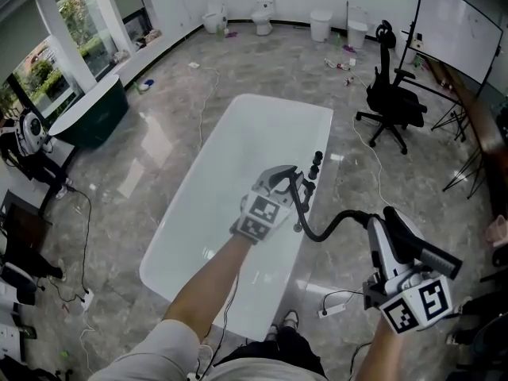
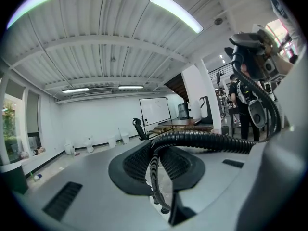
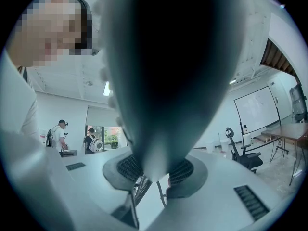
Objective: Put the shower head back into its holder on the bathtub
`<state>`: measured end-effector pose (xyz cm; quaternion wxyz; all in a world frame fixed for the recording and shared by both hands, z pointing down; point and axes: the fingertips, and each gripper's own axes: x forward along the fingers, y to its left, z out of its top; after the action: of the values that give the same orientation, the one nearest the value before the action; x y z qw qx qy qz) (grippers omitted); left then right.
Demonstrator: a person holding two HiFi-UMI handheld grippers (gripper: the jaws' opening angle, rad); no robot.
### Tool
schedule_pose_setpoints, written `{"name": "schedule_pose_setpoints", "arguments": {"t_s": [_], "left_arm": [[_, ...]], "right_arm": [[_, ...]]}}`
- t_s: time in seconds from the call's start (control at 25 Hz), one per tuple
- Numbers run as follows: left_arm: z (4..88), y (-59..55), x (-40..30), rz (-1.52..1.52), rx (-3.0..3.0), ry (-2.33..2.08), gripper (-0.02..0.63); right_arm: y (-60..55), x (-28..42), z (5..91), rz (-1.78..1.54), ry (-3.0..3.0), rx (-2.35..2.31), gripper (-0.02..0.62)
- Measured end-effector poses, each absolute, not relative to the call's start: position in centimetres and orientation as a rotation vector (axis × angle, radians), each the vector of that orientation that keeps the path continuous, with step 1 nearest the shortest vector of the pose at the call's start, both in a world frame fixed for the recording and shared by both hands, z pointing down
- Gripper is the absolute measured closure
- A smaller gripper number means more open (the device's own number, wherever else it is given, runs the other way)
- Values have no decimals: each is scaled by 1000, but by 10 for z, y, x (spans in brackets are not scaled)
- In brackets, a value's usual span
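A white bathtub (image 1: 214,213) lies below me in the head view, with a row of black fittings (image 1: 316,165) on its right rim. My left gripper (image 1: 287,175) reaches over that rim and is shut on the black ribbed hose (image 1: 321,235) just short of the fittings. In the left gripper view the hose (image 2: 207,141) curves across and drops between the pads of the left gripper (image 2: 159,170). My right gripper (image 1: 397,240) is off the tub's right side, shut on the shower head (image 1: 432,256). The shower head (image 3: 168,71) fills the right gripper view above the right gripper (image 3: 156,170).
A black office chair (image 1: 393,98) and a whiteboard (image 1: 456,26) stand to the right. Toilets (image 1: 262,14) line the far wall, and a dark green tub (image 1: 87,113) is at the left. Cables and a power strip (image 1: 329,312) lie on the floor. Two people (image 3: 60,134) stand by a window.
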<state>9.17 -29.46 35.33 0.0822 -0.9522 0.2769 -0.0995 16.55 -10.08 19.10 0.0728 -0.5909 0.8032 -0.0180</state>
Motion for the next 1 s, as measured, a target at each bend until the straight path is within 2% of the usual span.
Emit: {"name": "schedule_pose_setpoints", "arguments": {"t_s": [0.32,1.0], "left_arm": [[396,-274,102,-480,-2884,728,546],[558,-299,132,-671,-3012,811,546]], "right_arm": [[-93,161,198,-40,2417,-1796,466],[-163,201,267,-178,2521,-1712,466]]}}
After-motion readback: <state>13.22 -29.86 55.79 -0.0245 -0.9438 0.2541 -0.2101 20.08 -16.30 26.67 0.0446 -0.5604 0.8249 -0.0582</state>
